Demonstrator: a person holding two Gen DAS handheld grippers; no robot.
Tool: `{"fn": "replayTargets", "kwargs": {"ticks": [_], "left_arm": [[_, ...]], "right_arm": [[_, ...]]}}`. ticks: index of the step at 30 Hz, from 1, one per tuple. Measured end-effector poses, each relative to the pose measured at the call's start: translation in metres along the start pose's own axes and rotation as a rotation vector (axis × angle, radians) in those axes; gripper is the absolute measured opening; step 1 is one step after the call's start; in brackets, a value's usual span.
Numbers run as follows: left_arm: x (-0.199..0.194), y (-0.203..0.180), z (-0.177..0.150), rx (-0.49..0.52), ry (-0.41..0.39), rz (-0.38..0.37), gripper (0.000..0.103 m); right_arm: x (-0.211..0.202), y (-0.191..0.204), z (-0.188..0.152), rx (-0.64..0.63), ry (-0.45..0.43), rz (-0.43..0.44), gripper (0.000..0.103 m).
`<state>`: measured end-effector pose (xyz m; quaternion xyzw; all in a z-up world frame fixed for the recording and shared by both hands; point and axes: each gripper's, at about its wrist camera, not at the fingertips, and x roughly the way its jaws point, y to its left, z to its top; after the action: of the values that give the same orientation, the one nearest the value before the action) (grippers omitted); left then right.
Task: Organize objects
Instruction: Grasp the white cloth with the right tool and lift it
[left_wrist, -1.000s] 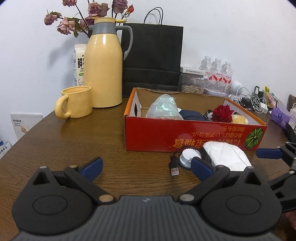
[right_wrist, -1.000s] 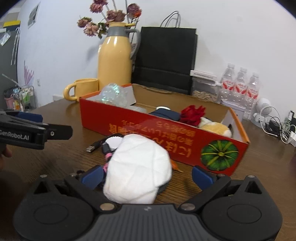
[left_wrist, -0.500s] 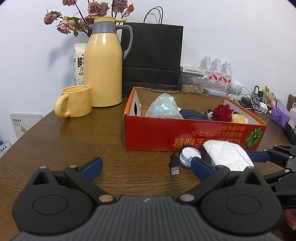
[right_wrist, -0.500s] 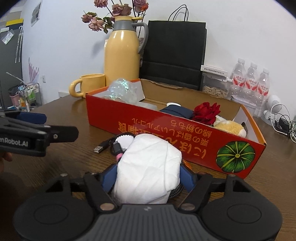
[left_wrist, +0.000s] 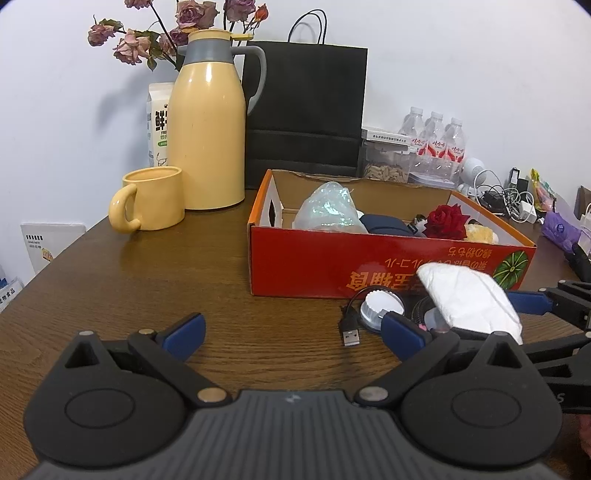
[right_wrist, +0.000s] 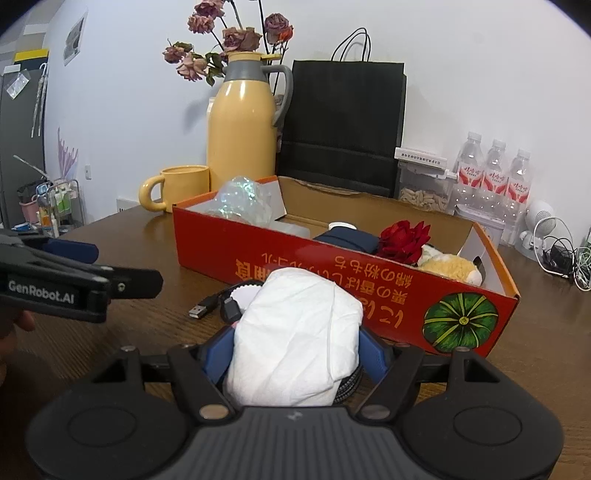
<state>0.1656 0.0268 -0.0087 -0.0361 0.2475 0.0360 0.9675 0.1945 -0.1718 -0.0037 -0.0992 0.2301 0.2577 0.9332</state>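
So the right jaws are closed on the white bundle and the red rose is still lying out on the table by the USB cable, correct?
Not quite. The red rose is inside the red box, as the right wrist view shows. The rest holds: the right gripper has its jaws closed on the white bundle, and the USB cable lies on the table.

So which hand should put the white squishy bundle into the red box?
The right. Its fingers already squeeze the white crumpled cloth bundle, just in front of the red cardboard box. The left gripper is open, holding nothing.
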Motion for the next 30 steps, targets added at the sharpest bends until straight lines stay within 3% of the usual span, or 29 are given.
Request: {"fn": "replayTargets", "kwargs": {"ticks": [12,30], "left_arm": [[0.006,-0.009,-0.003,-0.011,0.009,0.042,0.103],[0.021,-0.081,-0.008,0.065,0.072,-0.025,0.103]], "right_arm": [[-0.022,-0.022,0.004,0.063,-0.103,-0.038,0.07],[-0.044,-0.081,-0.009,0.123,-0.15,-0.119,0.07]]}}
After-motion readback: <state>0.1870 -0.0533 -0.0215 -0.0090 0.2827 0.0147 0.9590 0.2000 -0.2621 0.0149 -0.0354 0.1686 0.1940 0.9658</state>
